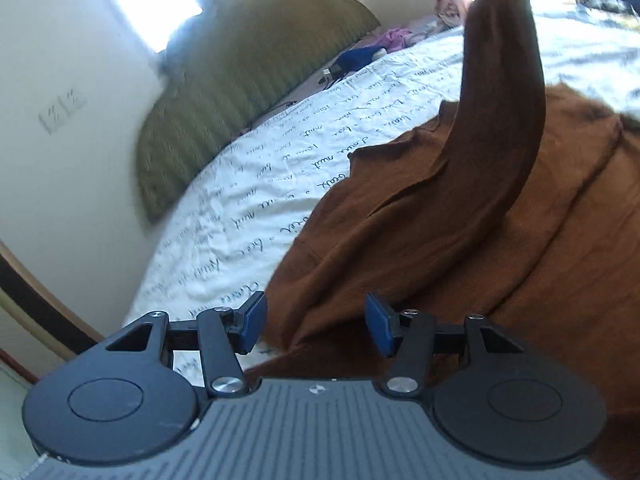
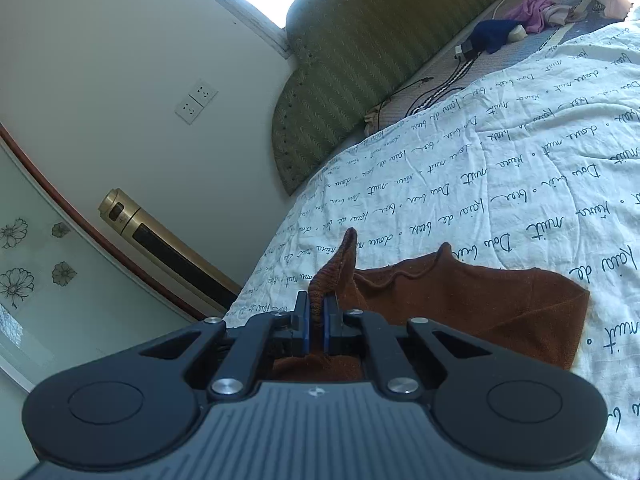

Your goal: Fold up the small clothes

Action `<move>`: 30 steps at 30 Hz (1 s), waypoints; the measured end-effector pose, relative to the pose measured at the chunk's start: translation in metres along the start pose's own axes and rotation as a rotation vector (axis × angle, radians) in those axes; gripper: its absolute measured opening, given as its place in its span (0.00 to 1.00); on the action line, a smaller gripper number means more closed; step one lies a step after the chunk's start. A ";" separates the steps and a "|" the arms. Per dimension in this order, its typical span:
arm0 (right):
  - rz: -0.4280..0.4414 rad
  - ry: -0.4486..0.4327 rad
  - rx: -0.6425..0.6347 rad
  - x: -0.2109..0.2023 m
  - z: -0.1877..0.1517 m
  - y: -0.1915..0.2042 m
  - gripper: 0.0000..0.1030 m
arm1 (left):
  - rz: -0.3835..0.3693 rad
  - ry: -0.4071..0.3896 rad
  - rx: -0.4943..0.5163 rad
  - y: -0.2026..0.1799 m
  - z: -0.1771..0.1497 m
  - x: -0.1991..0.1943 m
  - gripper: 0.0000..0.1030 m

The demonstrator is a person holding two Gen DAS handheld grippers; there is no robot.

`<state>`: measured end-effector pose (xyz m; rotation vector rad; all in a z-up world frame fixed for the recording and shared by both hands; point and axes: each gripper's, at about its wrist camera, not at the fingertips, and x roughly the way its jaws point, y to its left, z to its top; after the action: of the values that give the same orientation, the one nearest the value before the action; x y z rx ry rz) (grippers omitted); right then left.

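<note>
Left wrist view shows the left gripper (image 1: 316,330) with its jaws wide apart, holding nothing, low over the near edge of the brown top (image 1: 480,248). The top lies spread on the white quilt (image 1: 248,200), which is printed with script. One sleeve (image 1: 500,92) rises in a long arc from the body of the top towards the upper edge of the picture, where its end is lost in a dark blur, so the holder there cannot be made out from this side.

Right wrist view explains it: the right gripper (image 2: 316,322) is closed narrow on the ribbed cuff (image 2: 334,268), which stands up between the blue pads (image 2: 306,328). Beyond it the rest of the top lies flat on the quilt, with its edges wavy rather than squared.

By my reading the task is at an early stage. The top looks laid out, and the first fold, bringing the sleeve across the body, seems under way but not laid down. No finished fold shows in either view. Left to do, as far as can be judged: set this sleeve down, fold the other side, then fold the body. A green headboard (image 2: 360,60) and some loose clothes (image 2: 532,10) lie further off.
</note>
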<state>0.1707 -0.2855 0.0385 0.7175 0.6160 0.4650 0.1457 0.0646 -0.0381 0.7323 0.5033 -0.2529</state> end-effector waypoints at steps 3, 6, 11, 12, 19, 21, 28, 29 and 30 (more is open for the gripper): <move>0.001 -0.003 0.012 0.000 -0.001 -0.005 0.05 | -0.021 0.008 0.075 -0.006 0.000 0.011 0.51; -0.002 -0.003 0.017 -0.002 -0.004 -0.008 0.05 | -0.007 0.004 0.177 -0.017 -0.004 0.013 0.40; -0.008 -0.005 0.031 -0.008 -0.004 -0.018 0.05 | -0.078 0.023 0.284 -0.017 -0.011 0.012 0.42; -0.010 -0.008 0.036 -0.009 -0.004 -0.020 0.05 | -0.082 0.018 0.300 -0.017 -0.012 0.010 0.50; -0.016 -0.006 0.057 -0.006 -0.008 -0.031 0.05 | -0.080 0.025 0.278 -0.008 -0.004 0.031 0.13; -0.017 -0.002 0.056 -0.004 -0.010 -0.031 0.05 | -0.088 0.019 0.229 -0.001 -0.002 0.034 0.09; -0.014 -0.003 0.043 -0.005 -0.009 -0.023 0.05 | -0.059 0.001 -0.031 0.049 -0.008 0.034 0.07; -0.009 -0.001 0.040 -0.004 -0.009 -0.020 0.05 | -0.058 0.009 -0.081 0.060 -0.012 0.032 0.07; -0.001 0.003 0.034 -0.002 -0.008 -0.017 0.05 | -0.061 0.013 -0.130 0.072 -0.016 0.029 0.07</move>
<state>0.1670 -0.2937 0.0221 0.7487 0.6282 0.4557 0.1930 0.1260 -0.0224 0.5932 0.5503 -0.2703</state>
